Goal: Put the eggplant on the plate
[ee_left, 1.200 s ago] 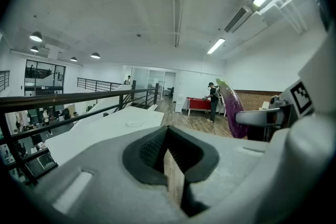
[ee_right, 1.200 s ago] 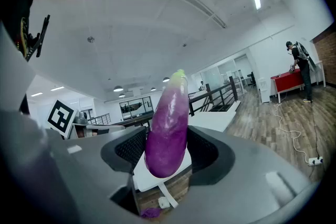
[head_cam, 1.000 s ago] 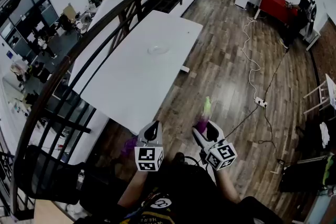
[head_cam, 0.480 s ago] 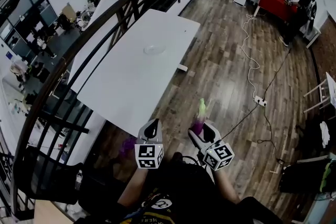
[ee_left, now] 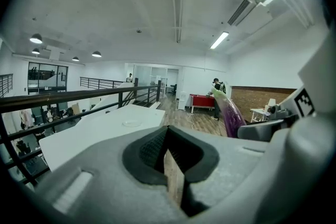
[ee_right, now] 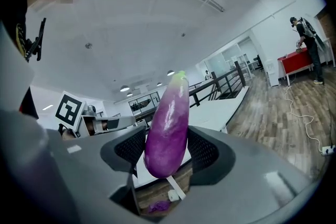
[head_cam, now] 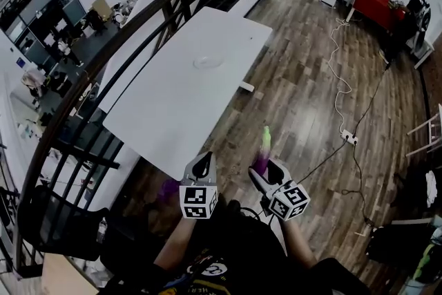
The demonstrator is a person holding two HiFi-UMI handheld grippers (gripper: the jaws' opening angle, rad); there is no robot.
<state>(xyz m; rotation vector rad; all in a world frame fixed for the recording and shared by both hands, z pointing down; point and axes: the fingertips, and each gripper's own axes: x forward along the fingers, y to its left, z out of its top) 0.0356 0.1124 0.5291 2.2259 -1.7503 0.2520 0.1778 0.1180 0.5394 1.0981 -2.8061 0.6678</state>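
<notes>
A purple eggplant (head_cam: pixel 262 152) with a green tip stands upright in my right gripper (head_cam: pixel 264 166), which is shut on its lower half. In the right gripper view the eggplant (ee_right: pixel 168 126) fills the gap between the dark pads (ee_right: pixel 206 152). My left gripper (head_cam: pixel 203 164) is beside it, shut and holding nothing, its pads (ee_left: pixel 149 149) pressed together. Both grippers hover over the wood floor, short of the near corner of the white table (head_cam: pixel 166 114). A clear plate (head_cam: pixel 207 62) lies on the table's far half, also visible as the plate (ee_left: pixel 131 123) in the left gripper view.
A black stair railing (head_cam: pixel 117 52) runs along the table's left side. A white cable and power strip (head_cam: pixel 347 137) lie on the floor to the right. A red table (head_cam: pixel 373 3) with a person beside it stands far right.
The head view has shifted slightly. Both grippers hold much the same pose, and the eggplant stays gripped in the right one, its tip a little further left.
</notes>
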